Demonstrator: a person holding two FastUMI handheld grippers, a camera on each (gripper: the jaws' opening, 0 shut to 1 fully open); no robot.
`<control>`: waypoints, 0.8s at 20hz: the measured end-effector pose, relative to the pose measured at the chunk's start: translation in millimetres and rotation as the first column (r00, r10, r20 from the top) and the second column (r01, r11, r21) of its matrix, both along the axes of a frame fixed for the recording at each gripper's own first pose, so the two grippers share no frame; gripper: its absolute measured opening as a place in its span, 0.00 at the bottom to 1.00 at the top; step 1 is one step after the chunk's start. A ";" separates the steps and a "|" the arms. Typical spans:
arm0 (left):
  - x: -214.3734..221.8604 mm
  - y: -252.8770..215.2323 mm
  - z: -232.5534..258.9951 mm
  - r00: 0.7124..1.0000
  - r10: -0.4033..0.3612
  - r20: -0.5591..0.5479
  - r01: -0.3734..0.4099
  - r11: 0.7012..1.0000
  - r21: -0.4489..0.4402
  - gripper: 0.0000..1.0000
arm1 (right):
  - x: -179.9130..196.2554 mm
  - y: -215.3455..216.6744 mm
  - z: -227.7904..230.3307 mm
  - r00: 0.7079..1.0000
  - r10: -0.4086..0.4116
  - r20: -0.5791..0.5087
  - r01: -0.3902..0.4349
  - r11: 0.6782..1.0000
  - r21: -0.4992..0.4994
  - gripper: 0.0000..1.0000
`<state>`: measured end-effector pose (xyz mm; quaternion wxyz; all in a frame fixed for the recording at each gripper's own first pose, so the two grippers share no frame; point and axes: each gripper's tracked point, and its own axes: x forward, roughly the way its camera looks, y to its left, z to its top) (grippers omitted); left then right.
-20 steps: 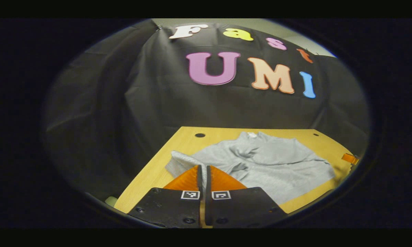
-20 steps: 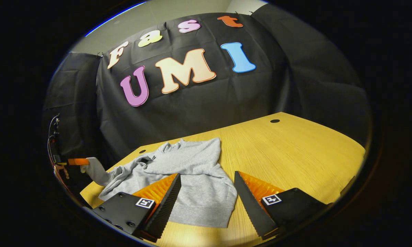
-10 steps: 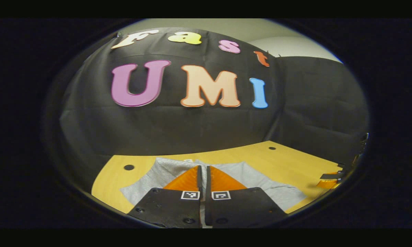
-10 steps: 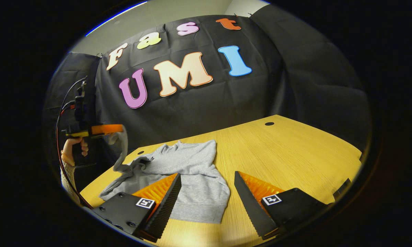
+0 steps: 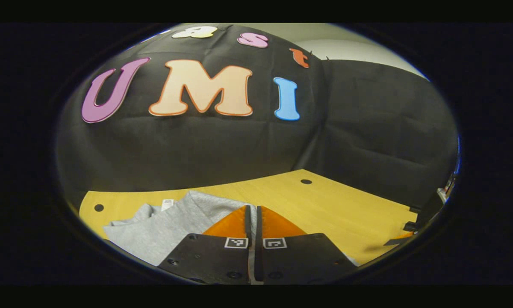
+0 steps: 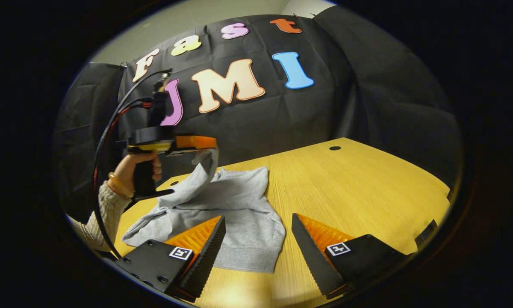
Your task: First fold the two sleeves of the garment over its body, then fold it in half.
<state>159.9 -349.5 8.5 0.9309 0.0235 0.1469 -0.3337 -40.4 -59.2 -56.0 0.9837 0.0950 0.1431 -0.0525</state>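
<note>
Nearest in the right gripper view, the right gripper [image 6: 258, 233] hangs low over the front of the yellow wooden table [image 6: 367, 188] with its two toothed fingers spread wide and nothing between them; it appears parked there, free for the other sleeve.

Just beyond its fingers lies the light grey long-sleeved sweatshirt [image 6: 243, 214], body spread on the table's left part, hem toward the camera and collar toward the booth wall.

Farther back on the left, a hand [image 6: 133, 167] in a cream knitted cuff holds the left gripper [image 6: 211, 147] raised above the sweatshirt. Its fingers are pressed together on the end of the grey left sleeve [image 6: 194, 179], which rises from the table as a taut slanting band. Judging by that lift over the body, the first sleeve fold is under way and not yet laid down.

In the left gripper view the left gripper [image 5: 253, 210] shows its fingers closed to a thin slit, with the collar part of the sweatshirt [image 5: 171, 222] below and the table [image 5: 325, 205] beyond.

A small white tag [image 5: 167, 204] sits at the collar; its print is too small to read. Each gripper carries square black-and-white coded markers, no readable words.
</note>
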 end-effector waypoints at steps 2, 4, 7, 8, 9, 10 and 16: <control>5.2 -9.0 -23.7 1.000 0.001 -0.026 -0.001 1.000 0.021 0.00 | -1.6 -1.1 -0.1 1.000 0.002 -0.009 -0.002 1.000 -0.003 0.98; 8.7 -19.4 -46.9 0.997 -0.002 -0.072 0.004 1.000 0.029 0.00 | -1.5 -3.4 0.2 1.000 -0.009 -0.012 0.009 1.000 -0.012 0.98; 16.8 -25.4 -69.2 0.995 0.030 -0.097 -0.023 0.997 0.071 0.00 | -2.1 -11.0 2.1 1.000 -0.028 -0.011 0.028 0.999 -0.019 0.98; 17.3 -26.8 -73.8 0.994 0.037 -0.105 -0.029 0.996 0.079 0.00 | -4.1 -11.5 1.9 0.999 -0.030 -0.011 0.030 0.999 -0.019 0.97; 16.8 -29.0 -75.8 0.993 0.039 -0.110 -0.031 0.997 0.076 0.00 | -4.4 -11.6 1.2 0.999 -0.031 -0.016 0.030 0.999 -0.020 0.98; 16.7 -30.8 -76.3 0.993 0.039 -0.110 -0.031 0.997 0.072 0.00 | -4.4 -11.2 0.3 0.999 -0.031 -0.019 0.030 0.999 -0.021 0.98; 8.5 -33.6 -43.3 0.999 -0.001 -0.048 0.003 0.999 0.045 0.43 | -2.1 0.3 -8.8 0.999 -0.006 -0.048 0.006 1.000 -0.008 0.98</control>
